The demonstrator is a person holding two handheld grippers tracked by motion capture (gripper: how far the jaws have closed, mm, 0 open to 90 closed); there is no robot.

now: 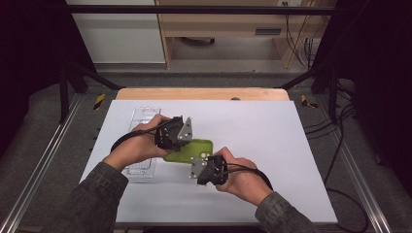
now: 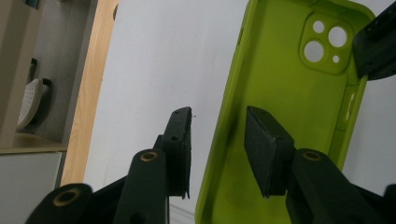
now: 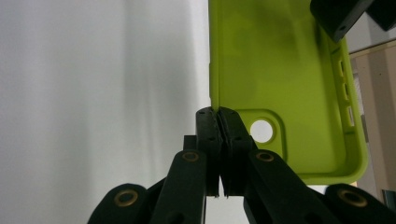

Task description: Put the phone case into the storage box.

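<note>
White sheeting covers the table [image 1: 252, 126], and a wooden strip shows along its far edge. Your green phone case [image 1: 190, 150] lies near the middle of the sheet, open side up, camera cutout toward your right. Your left tongs [image 2: 217, 140] stand apart, straddling one long wall of the case: one jaw is outside it, the other inside over the case floor. Your right tongs [image 3: 218, 122] are pressed together on the case rim at the camera-cutout corner, clamping that wall. A clear plastic tray [image 1: 144, 116] rests on the sheet just beyond and beside your left hand [image 1: 138, 145].
</note>
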